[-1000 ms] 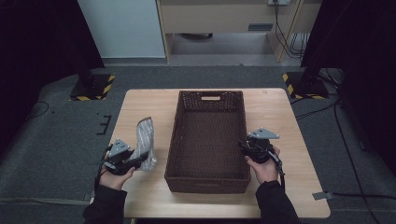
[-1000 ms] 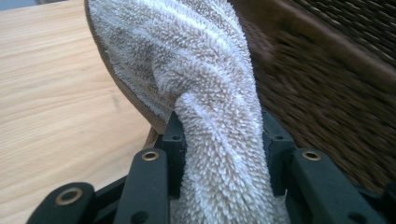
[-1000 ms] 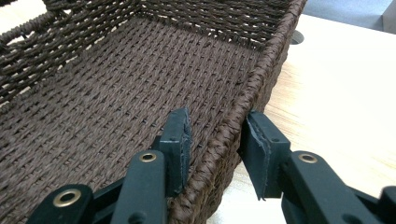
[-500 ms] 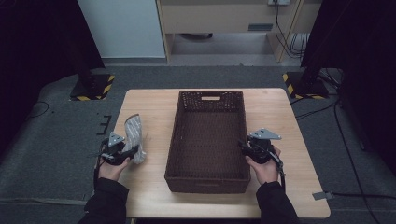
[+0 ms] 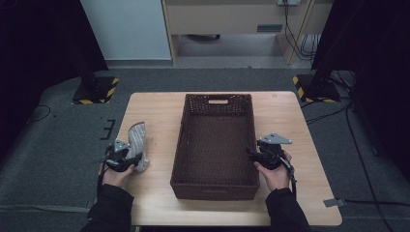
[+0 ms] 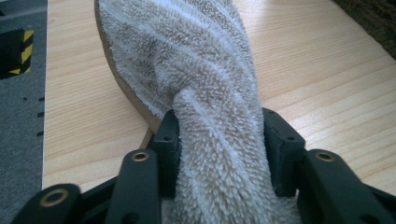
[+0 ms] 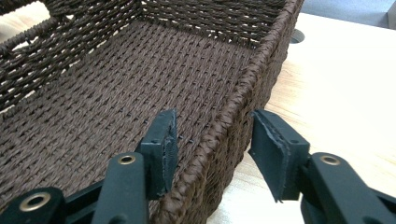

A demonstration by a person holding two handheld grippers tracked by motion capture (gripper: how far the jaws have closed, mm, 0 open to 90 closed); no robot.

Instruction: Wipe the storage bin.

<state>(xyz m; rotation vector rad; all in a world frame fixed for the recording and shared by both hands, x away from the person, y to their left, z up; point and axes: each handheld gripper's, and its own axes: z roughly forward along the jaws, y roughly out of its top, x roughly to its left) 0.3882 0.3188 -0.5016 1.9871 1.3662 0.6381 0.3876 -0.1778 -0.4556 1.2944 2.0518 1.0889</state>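
A grey fuzzy slipper with a tan sole lies on the wooden table, left of the brown wicker basket. My left gripper sits at its near end. In the left gripper view the slipper runs between the jaws of the left gripper; they have just been opening, and the fleece fills the gap without being pinched. My right gripper is at the basket's right wall. In the right gripper view its jaws straddle the basket rim with a gap on each side; they too have just been opening.
The table has bare wood on both sides of the basket. Yellow-and-black striped stand feet rest on the grey floor at the far left and far right. A cabinet stands behind the table.
My left hand has moved left and down, laying the slipper from upright onto the table. Both grippers' jaws stand wider. The right hand has stayed at the basket's wall.
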